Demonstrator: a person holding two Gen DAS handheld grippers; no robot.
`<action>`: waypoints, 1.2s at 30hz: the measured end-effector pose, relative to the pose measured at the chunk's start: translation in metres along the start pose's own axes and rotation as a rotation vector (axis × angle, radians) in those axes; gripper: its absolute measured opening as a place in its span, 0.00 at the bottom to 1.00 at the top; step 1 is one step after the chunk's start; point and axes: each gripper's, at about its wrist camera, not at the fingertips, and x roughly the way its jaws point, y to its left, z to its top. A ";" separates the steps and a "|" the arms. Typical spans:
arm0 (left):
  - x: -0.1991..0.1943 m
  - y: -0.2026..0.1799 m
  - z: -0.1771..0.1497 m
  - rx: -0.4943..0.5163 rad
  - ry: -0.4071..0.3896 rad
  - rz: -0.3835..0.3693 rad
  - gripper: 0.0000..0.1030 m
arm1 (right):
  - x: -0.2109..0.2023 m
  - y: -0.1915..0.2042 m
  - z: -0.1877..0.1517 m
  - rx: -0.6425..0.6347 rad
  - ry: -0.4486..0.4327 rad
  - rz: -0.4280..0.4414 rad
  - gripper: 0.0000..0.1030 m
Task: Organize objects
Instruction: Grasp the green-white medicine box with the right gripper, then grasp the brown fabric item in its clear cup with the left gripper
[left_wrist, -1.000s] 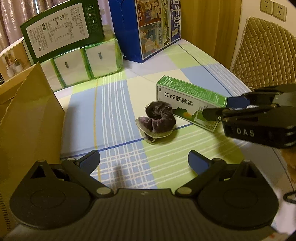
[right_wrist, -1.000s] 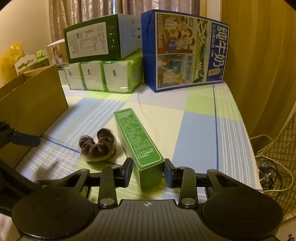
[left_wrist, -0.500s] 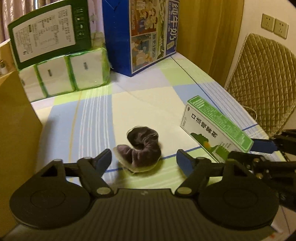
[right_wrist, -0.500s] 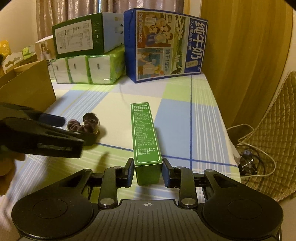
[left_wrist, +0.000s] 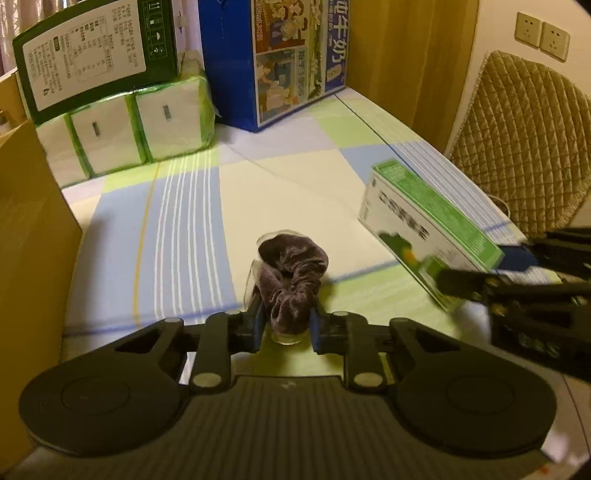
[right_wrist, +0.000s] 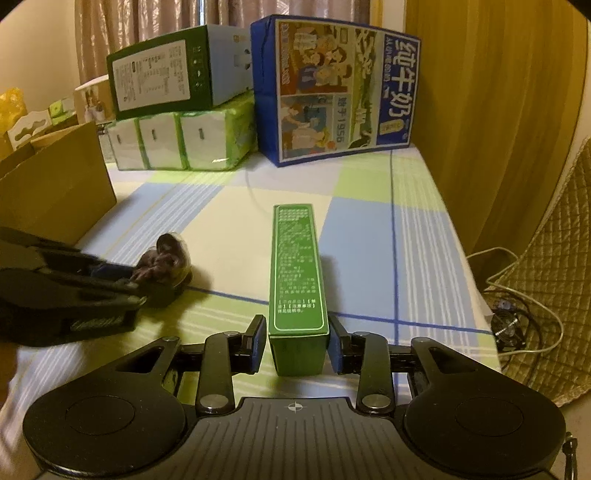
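Green box (right_wrist: 298, 273) is long and thin, and it sits between the two fingers of the right gripper (right_wrist: 296, 345), out in front of the big blue milk carton (right_wrist: 332, 88). The fingers pinch its near end from both sides. The brown velvet scrunchie (left_wrist: 291, 284), in its clear wrap, lies to the left of the green box, farther from the blue carton. The left gripper (left_wrist: 286, 326) is closed on it, one blue pad on each side.

The checked tablecloth (left_wrist: 177, 221) covers the table. The blue carton stands at the back. Just to its left are the wrapped tissue packs (right_wrist: 181, 142), with a dark green carton (right_wrist: 162, 74) on top of them. A brown cardboard box (left_wrist: 33, 236) stands far to the left of the blue carton. A quilted chair (left_wrist: 524, 144) is off to its right, past the table edge. Nothing lies between the two held things.

Half a second ago the left gripper was wide open with the scrunchie loose between its fingers. Now it has squeezed shut. The right gripper still holds the green box.
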 end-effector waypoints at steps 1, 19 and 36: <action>-0.003 -0.001 -0.003 -0.001 0.002 -0.001 0.18 | 0.001 0.000 0.000 0.004 0.006 0.001 0.31; -0.105 -0.021 -0.094 0.033 0.040 -0.033 0.18 | -0.090 0.061 -0.057 0.106 0.114 0.008 0.26; -0.120 -0.003 -0.111 0.015 -0.001 -0.036 0.50 | -0.102 0.079 -0.078 0.084 0.100 0.007 0.42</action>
